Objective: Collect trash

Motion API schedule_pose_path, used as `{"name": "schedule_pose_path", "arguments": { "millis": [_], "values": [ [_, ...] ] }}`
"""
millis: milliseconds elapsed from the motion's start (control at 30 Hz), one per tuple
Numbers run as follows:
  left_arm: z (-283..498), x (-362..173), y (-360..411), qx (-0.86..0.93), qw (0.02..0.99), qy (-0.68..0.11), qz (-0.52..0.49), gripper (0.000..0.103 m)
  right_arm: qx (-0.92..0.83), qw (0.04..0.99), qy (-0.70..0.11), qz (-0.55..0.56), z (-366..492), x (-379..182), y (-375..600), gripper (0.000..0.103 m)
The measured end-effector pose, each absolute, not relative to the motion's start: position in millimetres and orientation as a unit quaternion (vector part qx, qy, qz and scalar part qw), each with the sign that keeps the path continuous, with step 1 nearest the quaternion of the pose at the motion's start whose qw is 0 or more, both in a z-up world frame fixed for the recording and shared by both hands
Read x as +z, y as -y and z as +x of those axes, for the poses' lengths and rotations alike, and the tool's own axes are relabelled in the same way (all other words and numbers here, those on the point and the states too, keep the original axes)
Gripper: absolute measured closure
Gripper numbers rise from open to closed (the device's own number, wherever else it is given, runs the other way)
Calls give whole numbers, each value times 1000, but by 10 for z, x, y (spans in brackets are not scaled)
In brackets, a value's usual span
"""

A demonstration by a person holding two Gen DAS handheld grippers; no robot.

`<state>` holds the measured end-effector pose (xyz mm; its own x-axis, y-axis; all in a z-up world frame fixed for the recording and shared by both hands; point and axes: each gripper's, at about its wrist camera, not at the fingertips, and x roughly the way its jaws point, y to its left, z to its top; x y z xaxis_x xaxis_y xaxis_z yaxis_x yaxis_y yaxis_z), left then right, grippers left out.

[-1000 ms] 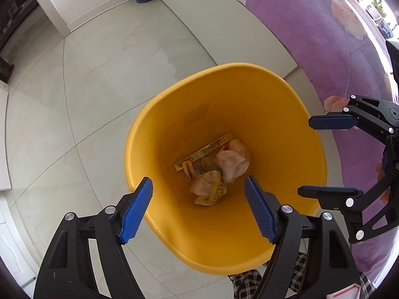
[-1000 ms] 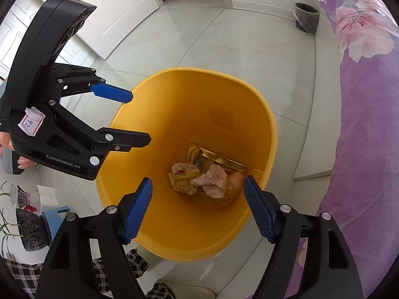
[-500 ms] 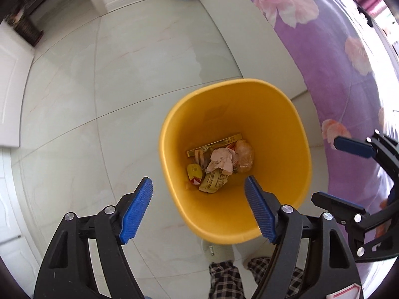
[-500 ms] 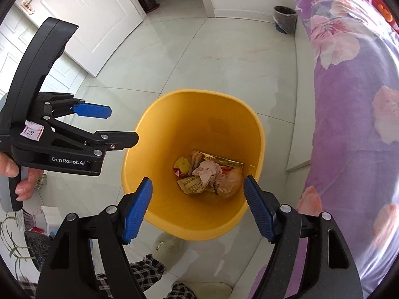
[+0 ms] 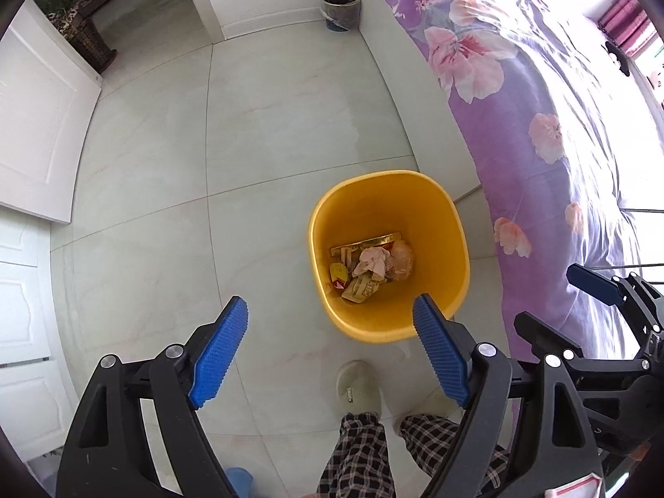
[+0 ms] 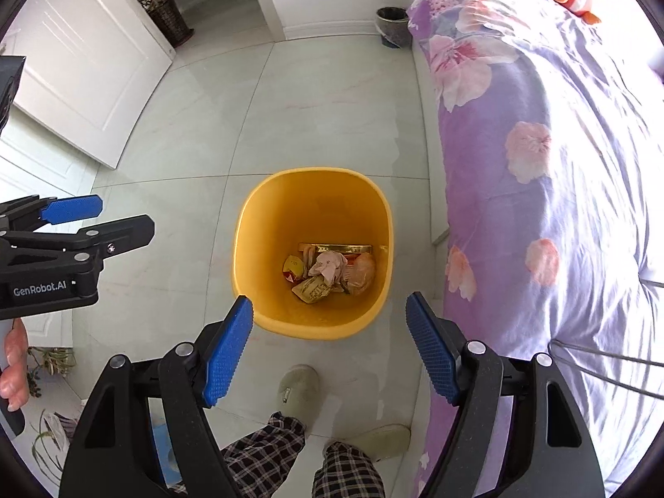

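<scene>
Left wrist view looks down past the left gripper, whose jaws have just been opening and hold nothing, onto the yellow bin on the tiled floor beside the bed, crumpled trash at its bottom, while the right gripper gapes wide, equally empty.

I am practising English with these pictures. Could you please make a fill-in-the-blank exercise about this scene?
1. The crumpled wrappers lie at the bottom of a bin whose colour is ____.
2. The left gripper and the right gripper both hold ____ between their blue pads.
3. The bed cover beside the bin is purple with a pattern of ____.
4. The person's trousers have a ____ pattern.

Missing words: yellow; nothing; flowers; checked
</scene>
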<state>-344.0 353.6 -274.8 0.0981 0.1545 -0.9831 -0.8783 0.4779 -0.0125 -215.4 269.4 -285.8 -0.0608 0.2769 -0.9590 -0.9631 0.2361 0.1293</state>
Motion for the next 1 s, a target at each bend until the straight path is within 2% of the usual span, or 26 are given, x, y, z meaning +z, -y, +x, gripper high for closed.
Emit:
{"name": "schedule_pose_path", "arguments": {
  "millis": [467, 1000],
  "values": [
    [-3667, -2218, -3335, 402, 661, -539, -334, 19, 507, 620, -513, -309, -2256, -2213, -2528, 25],
    [-3677, -2046, -3296, 398, 670, -532, -331, 18, 503, 625, -507, -316, -2327, -2070, -2506, 24]
  ]
}}
